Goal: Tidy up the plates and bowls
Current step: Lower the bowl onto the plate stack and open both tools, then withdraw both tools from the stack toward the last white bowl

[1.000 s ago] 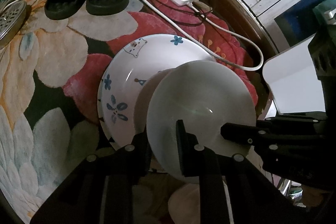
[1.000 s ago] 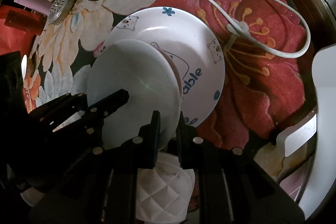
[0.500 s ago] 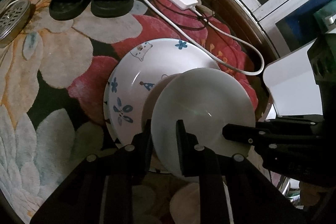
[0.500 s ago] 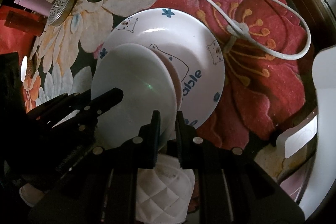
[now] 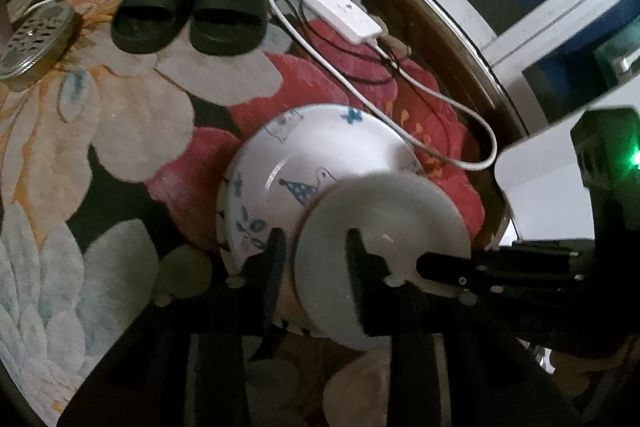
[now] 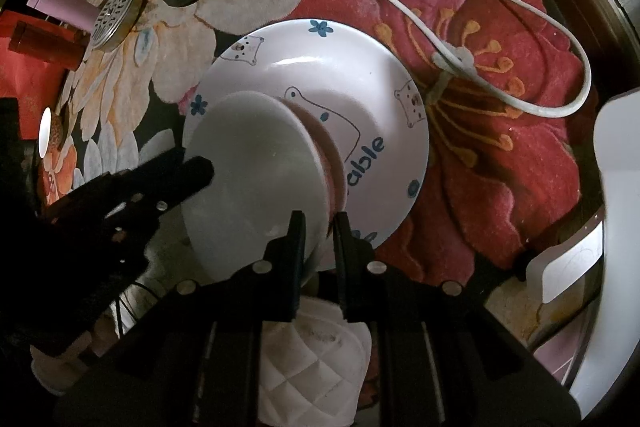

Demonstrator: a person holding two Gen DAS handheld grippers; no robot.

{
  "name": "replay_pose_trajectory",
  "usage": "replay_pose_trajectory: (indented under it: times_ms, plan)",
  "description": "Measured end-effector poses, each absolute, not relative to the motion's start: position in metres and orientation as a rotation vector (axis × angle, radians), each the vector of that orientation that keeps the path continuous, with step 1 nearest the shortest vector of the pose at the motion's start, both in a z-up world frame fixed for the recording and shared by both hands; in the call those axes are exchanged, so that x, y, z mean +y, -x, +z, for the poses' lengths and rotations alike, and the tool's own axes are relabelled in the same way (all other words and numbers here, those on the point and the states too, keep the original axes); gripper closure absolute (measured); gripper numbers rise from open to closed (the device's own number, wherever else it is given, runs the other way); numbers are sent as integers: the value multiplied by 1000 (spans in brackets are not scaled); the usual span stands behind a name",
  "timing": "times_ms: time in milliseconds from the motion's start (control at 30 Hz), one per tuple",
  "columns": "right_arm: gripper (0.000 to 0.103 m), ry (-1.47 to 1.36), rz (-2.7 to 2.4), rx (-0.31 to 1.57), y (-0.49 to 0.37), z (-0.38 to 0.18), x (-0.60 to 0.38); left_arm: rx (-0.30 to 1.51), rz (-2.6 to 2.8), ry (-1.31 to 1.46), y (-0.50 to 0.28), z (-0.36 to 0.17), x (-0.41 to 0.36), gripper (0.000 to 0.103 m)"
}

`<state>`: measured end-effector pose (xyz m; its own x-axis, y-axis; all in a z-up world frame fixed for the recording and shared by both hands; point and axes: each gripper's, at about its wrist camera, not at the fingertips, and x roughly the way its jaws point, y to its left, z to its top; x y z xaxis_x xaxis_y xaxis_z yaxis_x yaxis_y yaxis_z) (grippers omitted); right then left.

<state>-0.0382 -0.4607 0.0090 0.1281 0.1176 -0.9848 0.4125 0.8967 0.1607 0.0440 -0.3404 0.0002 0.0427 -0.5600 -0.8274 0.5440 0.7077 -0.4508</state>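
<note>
Plain white ceramic bowl (image 6: 256, 171) hangs above a white plate printed with blue flowers and bears (image 6: 360, 99) on the flowered rug (image 6: 500, 163). Right tongs (image 6: 318, 239) are clamped on its near rim. Left tongs (image 5: 316, 251) have just been opening; their fingers straddle the rim, apart from it.

Glossy ceramic plate (image 6: 360, 99) on tufted, matt rug (image 6: 500, 155).
</note>
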Motion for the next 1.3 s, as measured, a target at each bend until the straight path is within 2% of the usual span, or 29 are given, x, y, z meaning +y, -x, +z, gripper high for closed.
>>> replay_pose_trajectory:
  times_ms: [67,300,367,400,467,500,567,600,633,700,900,1300]
  plan:
    - [88,-444,-228,1441,38,9,-461,1269,-836,40,-48,1,-336,49]
    - [86,-429,-230,1428,36,14,-459,1243,-810,57,-55,4,-324,20]
    - [86,-404,-229,1415,33,20,-456,1239,-799,48,-56,4,-322,4]
    - [86,-390,-230,1413,30,23,-454,1234,-786,42,-56,3,-321,2]
    - [85,-368,-230,1412,27,28,-453,1226,-766,34,-57,3,-318,1]
    - [81,-354,-236,1409,26,31,-452,1224,-752,28,-57,3,-316,1]
    - [61,-337,-243,1393,26,36,-450,1227,-733,21,-58,1,-313,1]
    - [43,-328,-248,1383,25,39,-449,1227,-721,20,-60,0,-311,1]
    - [31,-310,-268,1374,25,41,-448,1231,-712,21,-61,-2,-308,1]
    - [20,-303,-261,1353,25,44,-446,1233,-700,22,-63,-3,-304,1]
    - [5,-262,-262,1373,18,40,-438,1229,-679,18,-65,-2,-295,1]
    - [3,-266,-240,1373,12,40,-425,1233,-642,9,-67,-4,-271,1]
